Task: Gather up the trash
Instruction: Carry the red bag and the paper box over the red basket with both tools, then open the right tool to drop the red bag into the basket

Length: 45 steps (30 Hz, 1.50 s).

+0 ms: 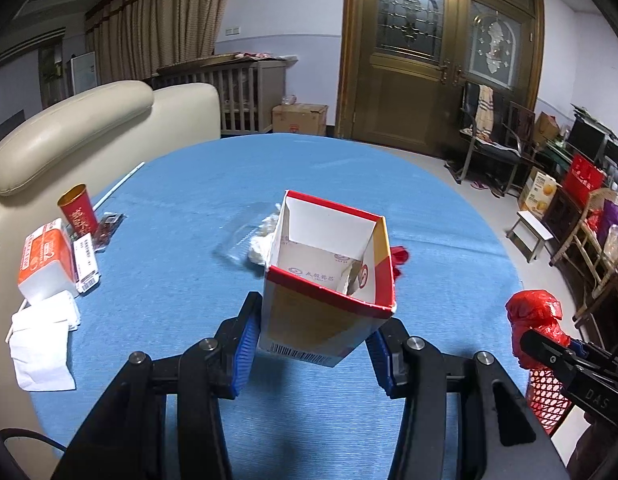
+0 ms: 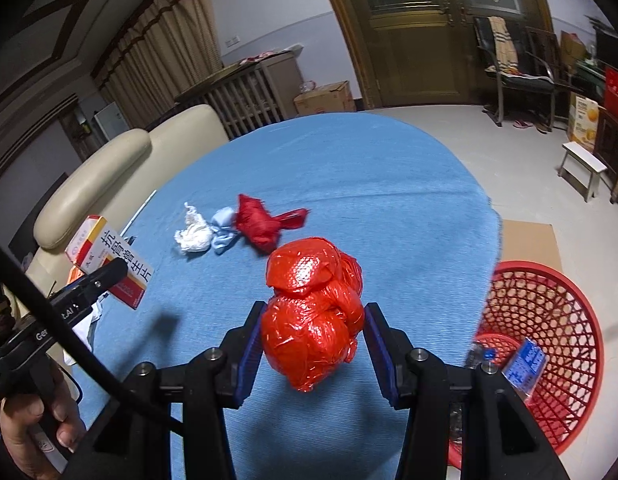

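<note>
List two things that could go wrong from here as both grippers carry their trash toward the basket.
The left gripper grips the open box near its bottom corner; it may tilt or slip out. The bag bulges above the right gripper and could snag on the basket rim, which sits below the table edge.

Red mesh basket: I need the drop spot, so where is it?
In the right wrist view, the red mesh basket sits on the floor at lower right, beside the blue table, just right of the right gripper.
</note>
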Each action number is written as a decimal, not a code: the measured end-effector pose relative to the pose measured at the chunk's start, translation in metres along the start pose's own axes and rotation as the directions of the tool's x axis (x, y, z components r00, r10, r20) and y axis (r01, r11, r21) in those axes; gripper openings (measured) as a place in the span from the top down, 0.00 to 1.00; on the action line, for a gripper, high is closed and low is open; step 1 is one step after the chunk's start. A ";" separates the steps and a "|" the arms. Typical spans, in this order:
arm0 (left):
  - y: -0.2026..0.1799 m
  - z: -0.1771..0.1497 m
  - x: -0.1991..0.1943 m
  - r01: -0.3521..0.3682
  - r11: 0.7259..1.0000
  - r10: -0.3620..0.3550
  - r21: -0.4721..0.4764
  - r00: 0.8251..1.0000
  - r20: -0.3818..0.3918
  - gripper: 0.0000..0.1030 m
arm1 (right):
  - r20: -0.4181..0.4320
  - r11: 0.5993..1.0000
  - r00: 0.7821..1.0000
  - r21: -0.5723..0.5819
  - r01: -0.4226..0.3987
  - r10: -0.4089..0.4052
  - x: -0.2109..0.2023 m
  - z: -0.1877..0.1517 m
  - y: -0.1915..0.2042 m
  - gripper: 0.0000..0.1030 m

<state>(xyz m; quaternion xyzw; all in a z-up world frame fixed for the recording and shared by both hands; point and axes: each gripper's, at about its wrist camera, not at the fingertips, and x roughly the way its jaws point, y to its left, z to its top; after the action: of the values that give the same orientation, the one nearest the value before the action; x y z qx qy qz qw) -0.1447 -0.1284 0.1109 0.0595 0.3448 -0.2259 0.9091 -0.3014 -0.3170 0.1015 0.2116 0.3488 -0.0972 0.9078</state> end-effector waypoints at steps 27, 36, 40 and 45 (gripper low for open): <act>-0.099 -0.006 -0.002 0.154 0.975 -0.151 0.158 0.988 -0.032 0.51 | 0.033 0.964 0.980 0.191 0.187 -0.196 -0.049 -0.017 -0.129 0.50; -0.146 -0.009 -0.006 0.241 0.947 -0.233 0.214 0.971 -0.060 0.51 | 0.025 0.939 0.968 0.249 0.237 -0.250 -0.061 -0.025 -0.166 0.50; -0.161 -0.009 -0.005 0.263 0.937 -0.252 0.232 0.965 -0.073 0.51 | 0.009 0.931 0.965 0.267 0.249 -0.261 -0.062 -0.031 -0.178 0.50; -0.180 -0.013 -0.004 0.283 0.925 -0.269 0.255 0.959 -0.087 0.51 | -0.013 0.927 0.965 0.275 0.256 -0.263 -0.057 -0.038 -0.185 0.50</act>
<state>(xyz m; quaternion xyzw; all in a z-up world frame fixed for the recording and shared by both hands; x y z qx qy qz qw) -0.2368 -0.2837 0.1121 0.1371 0.3391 -0.3940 0.8432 -0.4260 -0.4625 0.0559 0.2862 0.3459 -0.2665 0.8529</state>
